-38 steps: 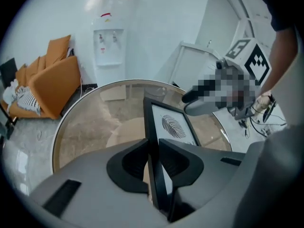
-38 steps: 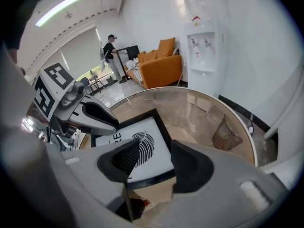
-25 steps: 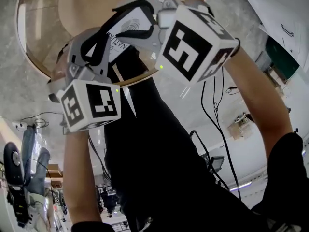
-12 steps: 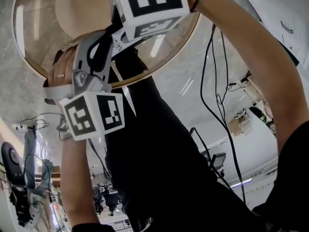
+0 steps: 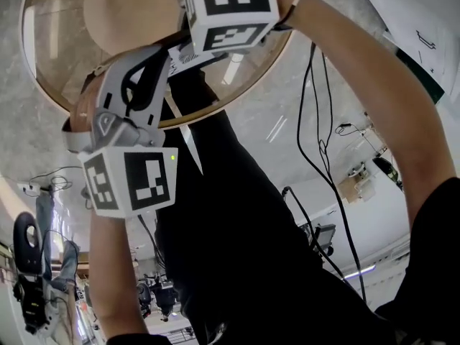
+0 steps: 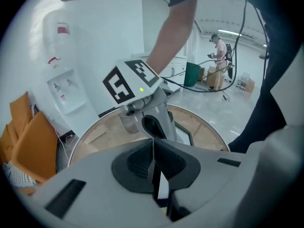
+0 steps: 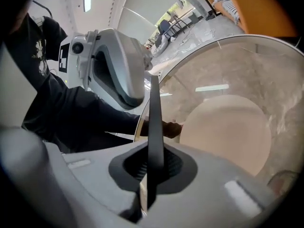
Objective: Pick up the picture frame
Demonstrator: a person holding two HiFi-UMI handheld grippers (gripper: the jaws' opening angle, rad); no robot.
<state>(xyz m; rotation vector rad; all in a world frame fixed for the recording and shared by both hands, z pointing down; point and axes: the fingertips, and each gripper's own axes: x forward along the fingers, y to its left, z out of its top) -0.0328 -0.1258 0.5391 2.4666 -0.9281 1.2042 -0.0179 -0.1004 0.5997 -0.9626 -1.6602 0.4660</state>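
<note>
Near: two grippers, one picture frame, held from opposite sides. The left gripper (image 6: 153, 148) and the right gripper (image 7: 151, 160) each have their jaws closing, pads clamped on a thin edge of the picture frame (image 5: 192, 54). It sits over one round glass table (image 5: 251, 83) with a wooden rim. Beyond are a pale glossy floor (image 6: 223, 106) and a white water dispenser (image 6: 61, 80). A second ago the right gripper's marker cube sat lower, across the rim.
</note>
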